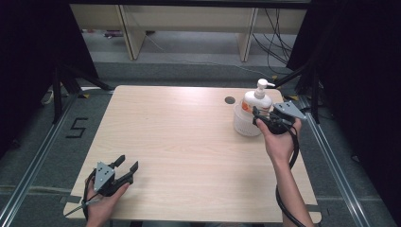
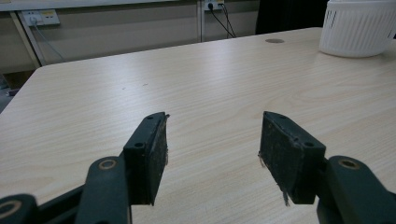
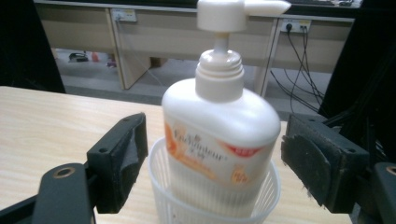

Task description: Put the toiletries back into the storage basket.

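Left gripper [image 1: 126, 166], lower left of the high view, rests spread and idle on the counter [image 1: 179, 142]. Right gripper [image 3: 212, 163] is spread around the bottle [image 3: 219, 126], not yet pinching it. The bottle stands in the basket [image 3: 210, 205] at right. Risk: an off-centre squeeze tips both. Basket base cut off; label blurred.

White pump bottle [image 3: 219, 126] with orange label, upright inside white ribbed basket [image 3: 210, 205], at right of frame, on counter [image 1: 179, 142].
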`<state>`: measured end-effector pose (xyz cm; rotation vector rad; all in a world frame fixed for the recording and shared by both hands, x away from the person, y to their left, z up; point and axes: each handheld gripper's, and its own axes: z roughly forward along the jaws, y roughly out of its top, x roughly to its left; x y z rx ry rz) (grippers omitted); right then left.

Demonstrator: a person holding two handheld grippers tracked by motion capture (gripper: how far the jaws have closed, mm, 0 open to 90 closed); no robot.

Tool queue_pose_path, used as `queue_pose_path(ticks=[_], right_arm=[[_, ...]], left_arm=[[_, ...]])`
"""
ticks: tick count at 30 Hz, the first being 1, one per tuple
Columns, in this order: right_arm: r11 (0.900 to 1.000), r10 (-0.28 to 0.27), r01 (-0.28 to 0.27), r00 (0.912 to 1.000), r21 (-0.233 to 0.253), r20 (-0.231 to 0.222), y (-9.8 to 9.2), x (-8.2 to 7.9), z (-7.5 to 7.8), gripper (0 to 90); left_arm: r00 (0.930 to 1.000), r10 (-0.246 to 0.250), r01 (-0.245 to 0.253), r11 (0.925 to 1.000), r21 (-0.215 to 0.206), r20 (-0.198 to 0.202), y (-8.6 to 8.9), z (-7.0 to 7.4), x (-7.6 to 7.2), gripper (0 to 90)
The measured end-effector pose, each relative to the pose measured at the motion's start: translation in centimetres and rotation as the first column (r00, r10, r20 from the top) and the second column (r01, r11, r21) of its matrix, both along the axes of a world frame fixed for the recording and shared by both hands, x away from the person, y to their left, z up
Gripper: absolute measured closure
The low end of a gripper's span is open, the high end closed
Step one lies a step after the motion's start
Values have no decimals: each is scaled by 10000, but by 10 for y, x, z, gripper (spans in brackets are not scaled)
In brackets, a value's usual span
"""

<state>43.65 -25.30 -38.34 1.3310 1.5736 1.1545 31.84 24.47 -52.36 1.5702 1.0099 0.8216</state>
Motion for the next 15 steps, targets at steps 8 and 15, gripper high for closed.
queue_pose_path(ticks=[8,15], right_arm=[[9995,280,-279,9996,-135,95,-3,-18,-6,231],[9994,337,-337,9994,-16,-89,-9,-36,-15,234]], left_arm=[[10000,28,-28,10000,12,-6,0,0,0,408],[10000,35,-35,10000,-13,9,0,0,0,408]])
